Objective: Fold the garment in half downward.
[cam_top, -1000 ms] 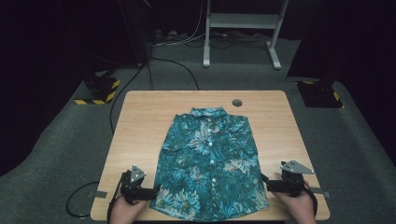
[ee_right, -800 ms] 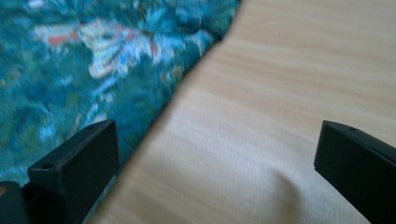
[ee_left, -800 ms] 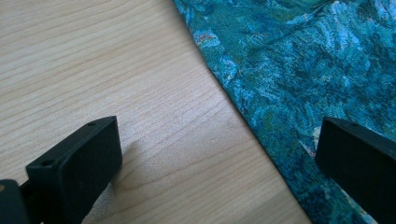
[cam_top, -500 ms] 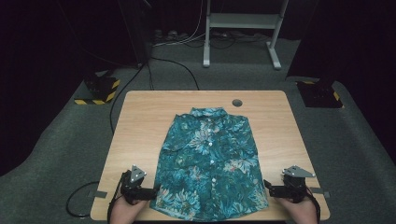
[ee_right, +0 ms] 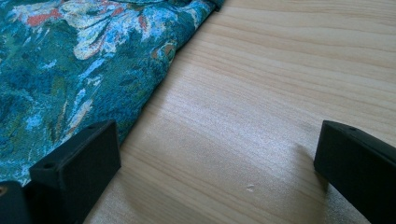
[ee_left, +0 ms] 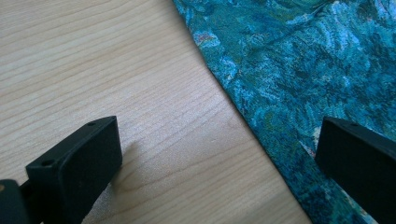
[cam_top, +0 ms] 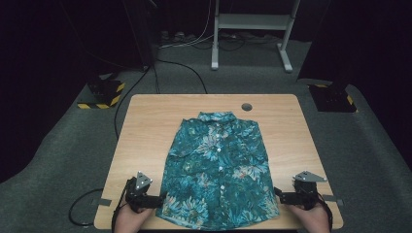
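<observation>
A: How many things lie on the desk (cam_top: 145, 126)?

B: One shirt (cam_top: 216, 165), teal with a flower print, spread flat in the middle of the high view, collar toward the top of the frame, hem at the bottom edge of the desk. A row of white buttons runs down its middle. There is also one dark round hole (cam_top: 247, 107) in the desk top, above and right of the collar.

A: And the tongs?

B: Two pairs. The left tongs (cam_top: 158, 200) sit at the lower left of the high view, at the shirt's lower left corner, held by one hand (cam_top: 130, 218). The right tongs (cam_top: 278, 194) sit at the lower right, just beside the shirt's lower right corner, held by the other hand (cam_top: 311, 218).

A: Are they gripping anything?

B: No. In the left gripper view the two black jaws stand wide apart, one over bare wood, the other at the right edge of the frame over the cloth; the shirt's edge runs diagonally between them. In the right gripper view the jaws are just as wide, the left one at the cloth's edge, the right one over bare wood. Neither pair has hold of anything.

A: Anything around the desk?

B: Grey carpet (cam_top: 63, 160), one black cable (cam_top: 141, 87) at the upper left, and one white frame (cam_top: 252, 22) at the top.
</observation>
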A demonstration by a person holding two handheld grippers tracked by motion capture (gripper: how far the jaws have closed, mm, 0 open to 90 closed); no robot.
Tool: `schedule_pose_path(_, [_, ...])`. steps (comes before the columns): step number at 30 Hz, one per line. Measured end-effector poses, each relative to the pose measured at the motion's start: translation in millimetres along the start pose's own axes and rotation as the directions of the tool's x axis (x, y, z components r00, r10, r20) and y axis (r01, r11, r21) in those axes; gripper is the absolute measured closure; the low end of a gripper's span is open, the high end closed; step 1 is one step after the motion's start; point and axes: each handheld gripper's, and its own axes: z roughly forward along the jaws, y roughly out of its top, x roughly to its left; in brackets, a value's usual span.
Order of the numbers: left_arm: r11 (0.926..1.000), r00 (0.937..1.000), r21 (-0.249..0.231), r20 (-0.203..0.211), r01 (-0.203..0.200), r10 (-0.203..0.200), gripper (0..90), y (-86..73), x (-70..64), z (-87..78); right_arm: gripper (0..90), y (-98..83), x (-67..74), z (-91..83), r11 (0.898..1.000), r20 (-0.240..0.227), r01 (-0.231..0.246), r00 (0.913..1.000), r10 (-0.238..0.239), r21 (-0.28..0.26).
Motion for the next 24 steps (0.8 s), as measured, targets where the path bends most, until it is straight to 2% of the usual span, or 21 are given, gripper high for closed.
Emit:
schedule_pose_path(5, [0.9998, 0.9997, 0.005, 0.016, -0.017, 0.017, 0.5, 2.1, 0.1, 1.2, 0.0, 0.9, 4.1, 2.0, 0.999, 0.034, 0.032, 0.9989, -0.032, 0.019])
schedule_pose_path(7, [1.0, 0.999, 0.008, 0.045, 0.005, -0.006, 0.9, 4.5, 2.1, -1.1, 0.0, 2.2, 2.1, 2.6, 0.999, 0.033, 0.031, 0.9989, -0.032, 0.023])
schedule_pose_path(9, [0.999, 0.9967, -0.031, 0.076, 0.031, -0.028, 1.5, 7.8, 4.3, -6.0, 0.0, 4.2, -1.2, 1.1, 0.999, 0.014, 0.014, 0.9998, -0.014, 0.035])
schedule_pose_path(11, [0.9984, 0.9976, -0.055, 0.068, 0.015, -0.012, 1.5, 12.7, 6.0, -10.3, 0.3, 5.0, -3.8, -1.7, 1.0, -0.004, -0.013, 0.9999, 0.013, 0.02])
schedule_pose_path(14, [0.9972, 0.9976, -0.074, 0.069, 0.006, -0.001, 1.5, 19.5, 8.0, -13.4, 0.3, 7.3, -4.6, -6.0, 1.0, 0.0, 0.0, 1.0, 0.0, -0.012])
schedule_pose_path(20, [0.9973, 0.9952, -0.074, 0.097, 0.0, 0.007, 1.3, 29.8, 9.2, -11.5, 0.3, 14.9, -6.3, -10.7, 0.999, 0.012, -0.008, 0.9999, 0.008, -0.033])
schedule_pose_path(24, [0.9974, 0.9948, -0.072, 0.102, 0.004, 0.003, 1.0, 37.0, 11.5, -10.5, 0.5, 21.4, -4.7, -12.1, 0.999, 0.016, -0.001, 0.9999, 0.002, -0.05])
